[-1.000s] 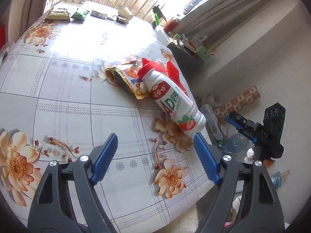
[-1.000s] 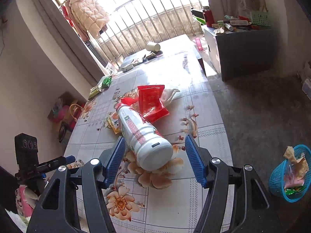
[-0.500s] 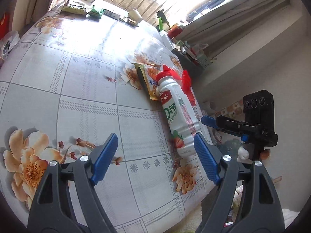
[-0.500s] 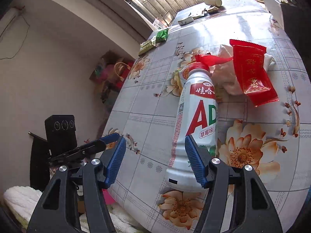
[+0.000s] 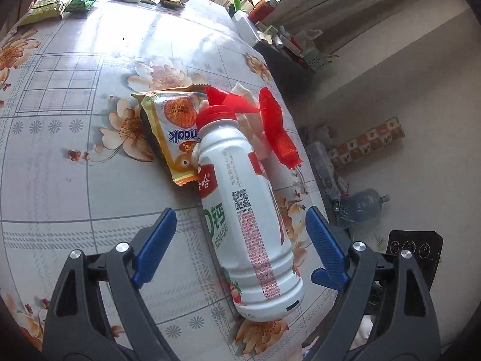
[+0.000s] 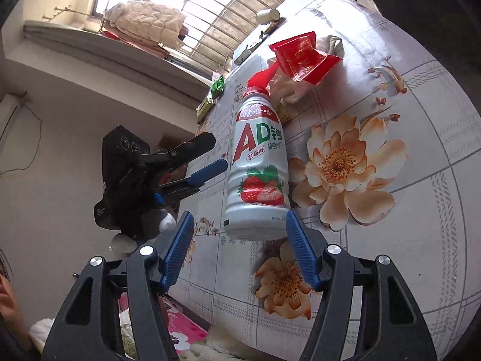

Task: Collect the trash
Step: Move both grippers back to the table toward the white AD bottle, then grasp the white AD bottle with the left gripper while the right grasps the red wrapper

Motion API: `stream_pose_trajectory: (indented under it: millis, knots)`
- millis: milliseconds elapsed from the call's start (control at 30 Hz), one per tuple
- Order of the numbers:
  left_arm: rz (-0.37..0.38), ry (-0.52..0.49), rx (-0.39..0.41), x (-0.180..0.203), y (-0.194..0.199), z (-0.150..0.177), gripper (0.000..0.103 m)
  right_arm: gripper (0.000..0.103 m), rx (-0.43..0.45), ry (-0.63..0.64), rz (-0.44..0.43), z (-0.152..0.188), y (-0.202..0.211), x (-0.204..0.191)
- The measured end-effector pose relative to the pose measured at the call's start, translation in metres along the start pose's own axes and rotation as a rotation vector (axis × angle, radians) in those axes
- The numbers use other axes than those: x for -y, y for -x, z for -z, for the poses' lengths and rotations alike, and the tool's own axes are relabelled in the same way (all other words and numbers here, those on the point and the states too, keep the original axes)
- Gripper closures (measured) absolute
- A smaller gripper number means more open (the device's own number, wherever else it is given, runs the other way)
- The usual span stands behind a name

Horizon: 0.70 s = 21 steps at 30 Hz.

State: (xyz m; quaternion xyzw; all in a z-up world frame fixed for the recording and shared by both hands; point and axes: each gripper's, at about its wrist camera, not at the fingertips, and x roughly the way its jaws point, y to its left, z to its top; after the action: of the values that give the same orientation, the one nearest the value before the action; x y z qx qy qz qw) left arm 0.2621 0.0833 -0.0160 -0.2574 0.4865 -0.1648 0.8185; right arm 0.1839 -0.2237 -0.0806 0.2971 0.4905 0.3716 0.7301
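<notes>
White and capped in red, the plastic bottle (image 5: 249, 210) is lying on its side near the table's (image 5: 60, 156) edge, its cap touching an orange snack packet (image 5: 177, 132) and a red wrapper (image 5: 278, 129). Left gripper (image 5: 237, 240) is straddling the bottle, its jaws opening, pads clear. Right gripper (image 6: 240, 249) is sitting spread at the bottle's base, gripping nothing.

White bottle (image 5: 249, 210) with red cap, red wrapper (image 6: 303, 57), orange-flowered checked tablecloth (image 5: 75, 156), blue-padded claws.
</notes>
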Motion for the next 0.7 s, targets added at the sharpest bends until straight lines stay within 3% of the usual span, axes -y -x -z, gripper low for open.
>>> stream_pose_trajectory:
  millis: [133,233,333,533,700]
  knots:
    - [-0.114,0.002,-0.052,0.013,-0.035,0.000,0.022,0.041,0.075,-0.053,-0.007,0.018,0.034,0.016]
    - [-0.107,0.024,-0.054,0.011,-0.040,0.006,0.036,0.041,0.109,-0.059,0.032,0.029,0.060,0.022]
    - [-0.119,0.016,-0.022,0.009,-0.030,0.014,0.037,0.041,0.136,-0.049,0.064,0.026,0.075,0.022]
    - [-0.128,-0.003,0.043,0.001,0.008,0.044,0.038,0.041,0.200,-0.103,0.061,-0.003,0.078,0.034]
    - [-0.147,0.010,0.077,-0.013,0.033,0.069,0.038,0.041,0.175,-0.269,-0.025,-0.039,0.038,0.059]
